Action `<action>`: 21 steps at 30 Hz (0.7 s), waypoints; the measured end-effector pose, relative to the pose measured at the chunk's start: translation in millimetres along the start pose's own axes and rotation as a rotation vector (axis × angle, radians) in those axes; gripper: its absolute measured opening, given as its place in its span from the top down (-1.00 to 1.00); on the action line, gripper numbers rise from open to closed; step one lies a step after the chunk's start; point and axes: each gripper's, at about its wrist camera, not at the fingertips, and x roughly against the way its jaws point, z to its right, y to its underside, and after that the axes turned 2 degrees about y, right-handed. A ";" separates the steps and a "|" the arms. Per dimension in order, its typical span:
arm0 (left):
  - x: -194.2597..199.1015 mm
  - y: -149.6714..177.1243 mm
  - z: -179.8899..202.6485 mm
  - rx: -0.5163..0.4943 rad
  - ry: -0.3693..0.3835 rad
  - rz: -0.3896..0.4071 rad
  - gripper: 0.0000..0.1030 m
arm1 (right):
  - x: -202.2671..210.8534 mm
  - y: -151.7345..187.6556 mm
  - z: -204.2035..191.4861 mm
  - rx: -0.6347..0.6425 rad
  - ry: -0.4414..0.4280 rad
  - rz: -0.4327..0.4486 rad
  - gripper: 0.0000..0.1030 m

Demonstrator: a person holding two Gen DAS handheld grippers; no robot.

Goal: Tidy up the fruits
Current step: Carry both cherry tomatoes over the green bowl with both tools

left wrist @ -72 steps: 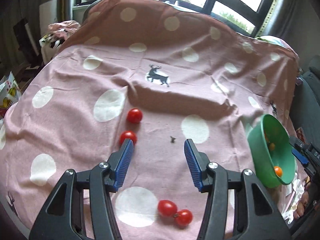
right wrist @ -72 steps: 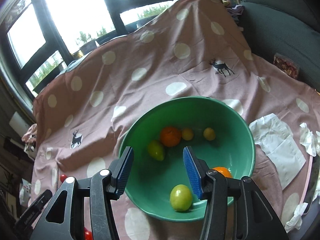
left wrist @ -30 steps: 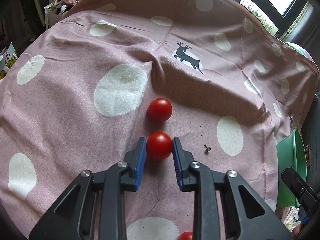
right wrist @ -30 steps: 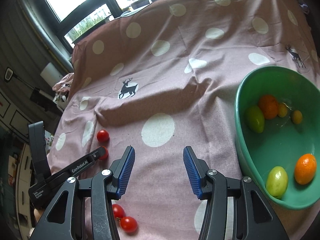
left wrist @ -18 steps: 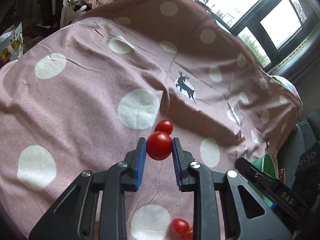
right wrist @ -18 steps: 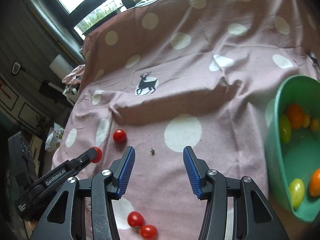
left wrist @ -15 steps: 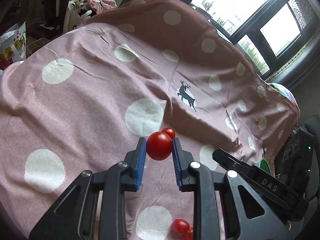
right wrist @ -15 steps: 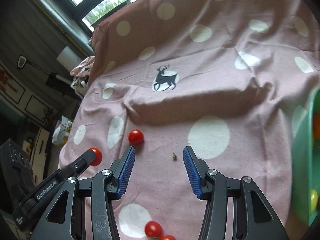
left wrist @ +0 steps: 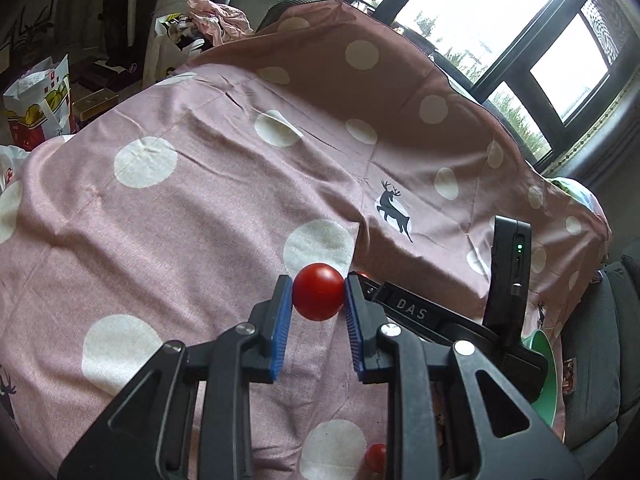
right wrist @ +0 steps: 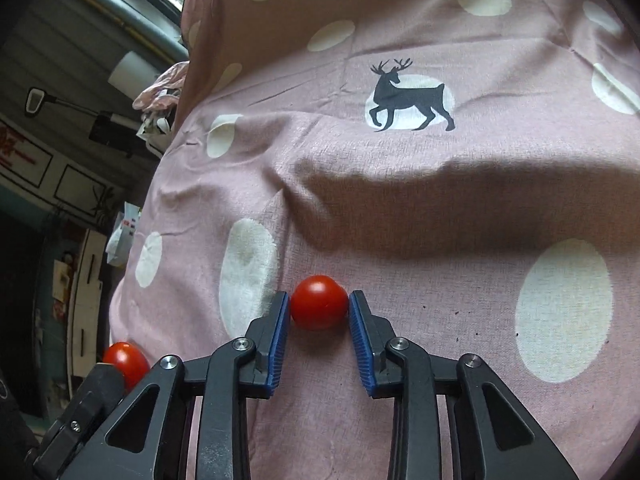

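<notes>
My left gripper (left wrist: 316, 300) is shut on a red tomato (left wrist: 319, 297) and holds it above the pink spotted cloth (left wrist: 200, 208). My right gripper (right wrist: 319, 308) is low over the cloth, its jaws closing on a second red tomato (right wrist: 319, 302). Both blue pads touch that tomato's sides, and it rests on the cloth. In the right wrist view the left gripper's tomato (right wrist: 126, 360) shows at the lower left. Another red tomato (left wrist: 376, 457) lies near the front edge. Only a slice of the green bowl (left wrist: 546, 364) shows at the right.
A raised fold (right wrist: 440, 184) crosses the cloth behind the second tomato. The two grippers sit close side by side. A paper bag (left wrist: 40, 100) and a heap of clothes (left wrist: 216, 20) lie beyond the left edge, with a dark sofa (left wrist: 600, 360) at the right.
The right gripper swung from the bowl side across and down to the second tomato and closed its jaws on it. The left gripper lifted its tomato off the cloth, then stayed still.
</notes>
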 end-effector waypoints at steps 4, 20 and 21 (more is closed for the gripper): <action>3.6 1.9 8.2 -0.023 0.010 0.009 0.51 | 9.0 3.0 6.2 -0.020 0.017 0.017 0.40; 23.2 45.9 105.5 -0.296 0.169 0.004 0.50 | 178.4 95.4 82.2 -0.225 0.136 0.311 0.40; 22.6 50.5 112.9 -0.316 0.183 -0.005 0.50 | 184.9 101.4 89.0 -0.236 0.162 0.325 0.40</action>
